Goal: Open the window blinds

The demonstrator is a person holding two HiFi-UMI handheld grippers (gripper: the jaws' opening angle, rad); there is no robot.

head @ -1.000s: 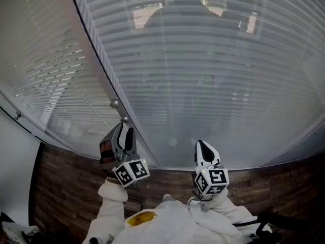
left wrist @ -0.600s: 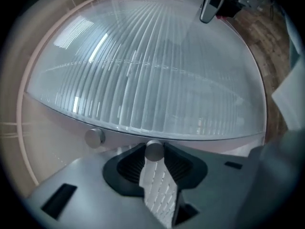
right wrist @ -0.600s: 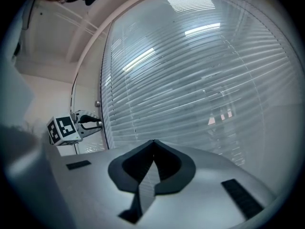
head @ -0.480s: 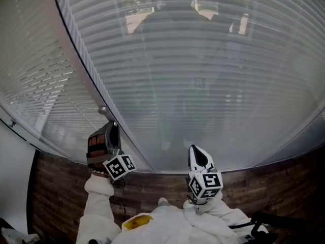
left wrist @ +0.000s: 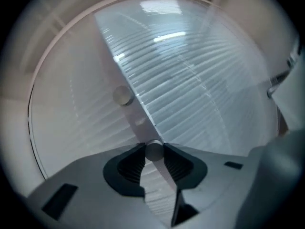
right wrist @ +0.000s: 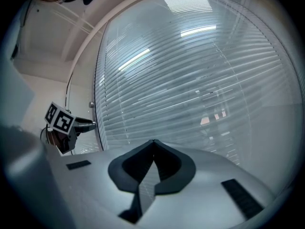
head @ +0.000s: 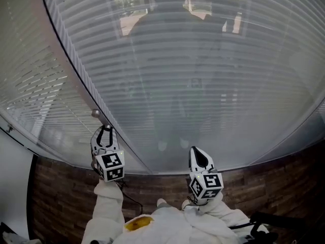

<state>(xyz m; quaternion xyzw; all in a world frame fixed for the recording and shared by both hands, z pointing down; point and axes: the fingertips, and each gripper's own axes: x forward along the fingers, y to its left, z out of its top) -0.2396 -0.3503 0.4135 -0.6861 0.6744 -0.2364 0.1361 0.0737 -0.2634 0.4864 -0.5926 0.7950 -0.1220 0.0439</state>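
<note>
Left gripper [head: 105,130] jaws just closed, clamped on round knob [left wrist: 153,150] at blinds [head: 203,75] frame edge; right gripper [right wrist: 153,143] fingers together, empty.

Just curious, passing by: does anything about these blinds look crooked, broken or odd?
Nothing stands out. The slats of the blinds run even and parallel. The left claw has just closed on a small round knob beside them; the right claw is shut and empty.
</note>
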